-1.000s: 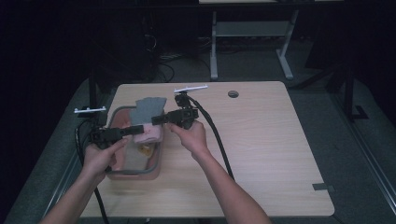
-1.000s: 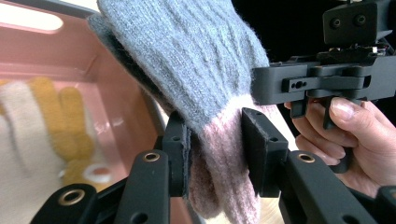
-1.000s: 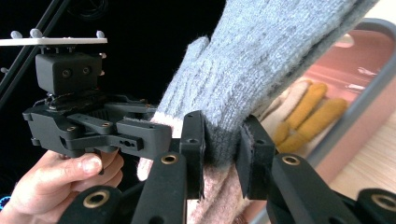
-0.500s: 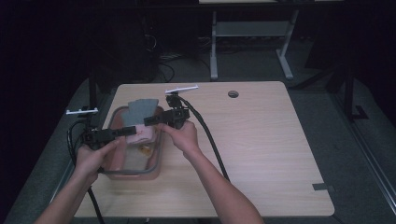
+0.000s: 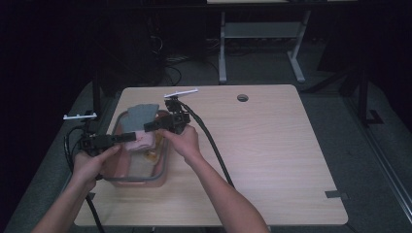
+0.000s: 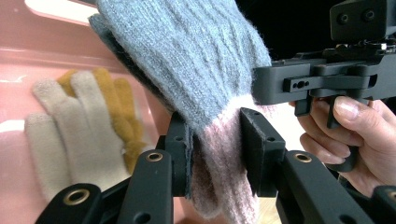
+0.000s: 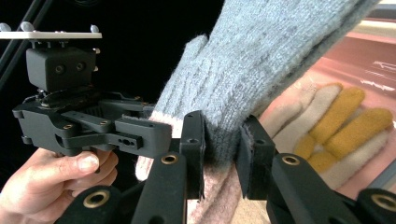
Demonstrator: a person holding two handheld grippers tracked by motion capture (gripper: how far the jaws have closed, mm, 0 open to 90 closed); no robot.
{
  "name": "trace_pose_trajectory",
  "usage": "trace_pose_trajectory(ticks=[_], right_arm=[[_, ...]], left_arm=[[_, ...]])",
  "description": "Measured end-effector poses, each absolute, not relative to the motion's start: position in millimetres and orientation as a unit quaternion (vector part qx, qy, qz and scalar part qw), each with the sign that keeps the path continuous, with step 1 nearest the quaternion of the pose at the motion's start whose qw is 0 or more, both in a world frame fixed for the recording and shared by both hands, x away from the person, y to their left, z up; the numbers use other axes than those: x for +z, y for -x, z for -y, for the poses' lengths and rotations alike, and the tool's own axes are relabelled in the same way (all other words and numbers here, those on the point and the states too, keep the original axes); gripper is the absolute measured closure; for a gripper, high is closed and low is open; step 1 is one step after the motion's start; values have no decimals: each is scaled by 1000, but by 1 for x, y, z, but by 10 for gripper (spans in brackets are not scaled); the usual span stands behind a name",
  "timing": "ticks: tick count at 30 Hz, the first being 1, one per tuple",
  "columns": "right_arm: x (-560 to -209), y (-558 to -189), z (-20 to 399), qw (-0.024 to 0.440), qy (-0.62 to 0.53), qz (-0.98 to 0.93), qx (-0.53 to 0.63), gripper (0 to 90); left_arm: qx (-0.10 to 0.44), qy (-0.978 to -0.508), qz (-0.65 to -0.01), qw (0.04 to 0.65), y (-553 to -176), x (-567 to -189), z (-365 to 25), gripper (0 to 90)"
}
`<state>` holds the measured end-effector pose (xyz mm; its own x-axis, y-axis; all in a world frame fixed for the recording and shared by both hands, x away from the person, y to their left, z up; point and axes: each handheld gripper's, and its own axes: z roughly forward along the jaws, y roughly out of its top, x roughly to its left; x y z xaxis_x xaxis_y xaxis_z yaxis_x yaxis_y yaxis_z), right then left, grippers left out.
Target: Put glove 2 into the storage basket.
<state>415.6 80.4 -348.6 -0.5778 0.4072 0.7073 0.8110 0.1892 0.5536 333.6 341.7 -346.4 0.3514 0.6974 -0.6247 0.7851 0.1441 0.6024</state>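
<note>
A knitted glove (image 5: 139, 115), grey with a pink cuff, hangs over a pink-tinted clear bin (image 5: 163, 162) on the left of the table. My left gripper (image 5: 127, 137) is shut on it near the cuff; in the left gripper view the jaws (image 6: 215, 154) pinch the grey-and-pink knit (image 6: 187, 60). My right gripper (image 5: 148, 127) is shut on the same glove from the other side, its jaws (image 7: 222, 154) squeezing the wool (image 7: 261, 60). A beige-and-mustard glove (image 6: 70, 130) (image 7: 327, 126) lies in the bin below.
The wooden table (image 5: 272, 145) stretches out to the right, with a cable hole (image 5: 242, 97) at the back. Black cables (image 5: 214, 145) trail from the grippers across the table. A desk frame (image 5: 262, 34) stands on the floor behind.
Both hands have shifted a little to the left with the glove still held between them, over the bin.
</note>
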Motion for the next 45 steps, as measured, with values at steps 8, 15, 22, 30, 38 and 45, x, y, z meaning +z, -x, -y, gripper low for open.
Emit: trace_pose_trajectory(ticks=[8, 15, 22, 30, 38, 45], right_arm=[[-352, -418, -89, 205, 406, 753, -475, 742], [-358, -420, -95, 205, 406, 759, -466, 743], [-363, -422, -100, 205, 408, 764, -457, 743], [-370, -422, -107, 197, 399, 778, -444, 742], [-377, -420, -113, 187, 400, 793, -419, 740], [-384, -419, -114, 181, 399, 805, -400, 732]], left_arm=[[-44, -655, -572, 493, -335, -350, -348, 663], [-47, -660, -578, 478, -338, -355, -351, 672], [-48, -661, -583, 470, -338, -359, -352, 675], [-50, -669, -586, 454, -340, -365, -356, 675], [-49, -683, -589, 430, -342, -372, -354, 675], [-41, -696, -588, 409, -341, -378, -349, 675]])
